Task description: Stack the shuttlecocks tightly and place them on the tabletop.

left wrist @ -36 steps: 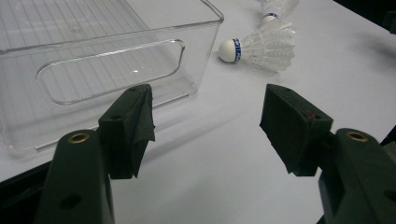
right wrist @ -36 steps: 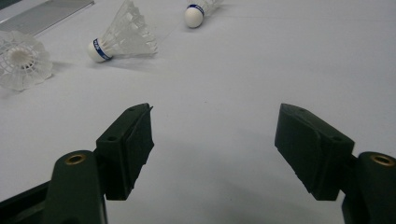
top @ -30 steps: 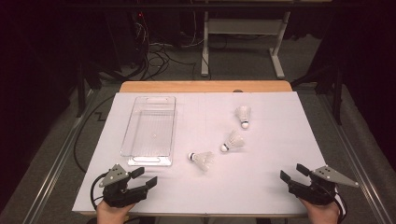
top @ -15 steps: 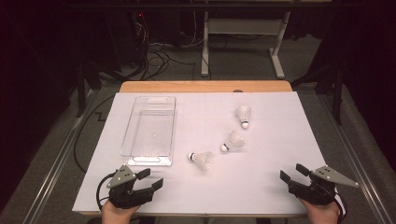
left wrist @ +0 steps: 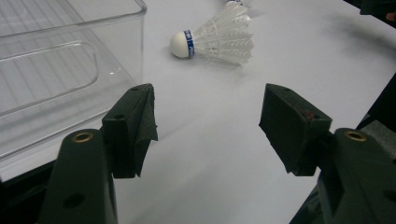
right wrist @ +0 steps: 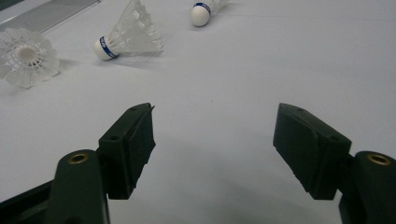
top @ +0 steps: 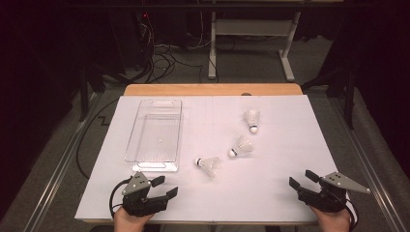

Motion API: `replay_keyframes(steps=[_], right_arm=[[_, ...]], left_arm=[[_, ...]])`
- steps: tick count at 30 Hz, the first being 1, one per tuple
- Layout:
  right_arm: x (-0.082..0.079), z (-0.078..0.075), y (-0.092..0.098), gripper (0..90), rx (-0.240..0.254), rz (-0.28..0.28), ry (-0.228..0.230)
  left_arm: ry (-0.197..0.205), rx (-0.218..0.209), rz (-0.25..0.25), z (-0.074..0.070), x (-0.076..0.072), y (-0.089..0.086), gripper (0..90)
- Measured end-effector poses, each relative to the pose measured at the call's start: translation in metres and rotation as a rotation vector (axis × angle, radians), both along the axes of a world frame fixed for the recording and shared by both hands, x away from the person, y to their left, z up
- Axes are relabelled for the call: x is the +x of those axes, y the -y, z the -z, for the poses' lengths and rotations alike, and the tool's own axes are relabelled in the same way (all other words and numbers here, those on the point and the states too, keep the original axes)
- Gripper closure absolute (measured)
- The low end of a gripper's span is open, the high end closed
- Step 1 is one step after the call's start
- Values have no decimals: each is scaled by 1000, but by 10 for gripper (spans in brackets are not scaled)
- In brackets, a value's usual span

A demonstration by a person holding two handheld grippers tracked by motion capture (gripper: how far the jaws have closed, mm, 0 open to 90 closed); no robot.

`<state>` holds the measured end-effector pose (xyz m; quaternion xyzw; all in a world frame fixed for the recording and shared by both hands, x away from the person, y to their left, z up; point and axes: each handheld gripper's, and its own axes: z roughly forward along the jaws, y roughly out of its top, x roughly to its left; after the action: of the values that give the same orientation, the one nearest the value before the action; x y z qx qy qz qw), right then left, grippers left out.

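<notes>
Left tool (top: 162, 187) and right tool (top: 300, 180), both jaws apart, rest near three shuttlecocks (top: 209, 163) beside a clear tray (top: 138, 145).

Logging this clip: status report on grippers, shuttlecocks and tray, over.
Left gripper open, empty, near the clear plastic tray. Right gripper open, empty. Three white feather shuttlecocks on the white table sheet, nearest ahead of left gripper. Nothing between them.

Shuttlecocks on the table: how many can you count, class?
3. One shuttlecock lies nearest the clear tray, a second at mid-table, a third farthest back. None seems hidden.
</notes>
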<state>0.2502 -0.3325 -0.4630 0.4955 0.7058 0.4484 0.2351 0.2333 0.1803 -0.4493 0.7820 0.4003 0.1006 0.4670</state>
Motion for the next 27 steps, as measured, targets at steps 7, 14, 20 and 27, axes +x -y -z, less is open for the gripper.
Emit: replay_keyframes(steps=[7, 14, 20, 27], right_arm=[[0, 0, 0, 296, 0, -2, -2], [1, 1, 0, 296, 3, -1, -8], [1, 1, 0, 296, 7, -2, -8], [1, 1, -1, 296, 6, -6, -10]], left_arm=[[-6, 12, 36, -1, 4, 17, 366], [-1, 19, 61, -1, 8, 30, 365], [-11, 19, 69, 1, 11, 37, 366], [-30, 23, 78, 0, 13, 45, 364]])
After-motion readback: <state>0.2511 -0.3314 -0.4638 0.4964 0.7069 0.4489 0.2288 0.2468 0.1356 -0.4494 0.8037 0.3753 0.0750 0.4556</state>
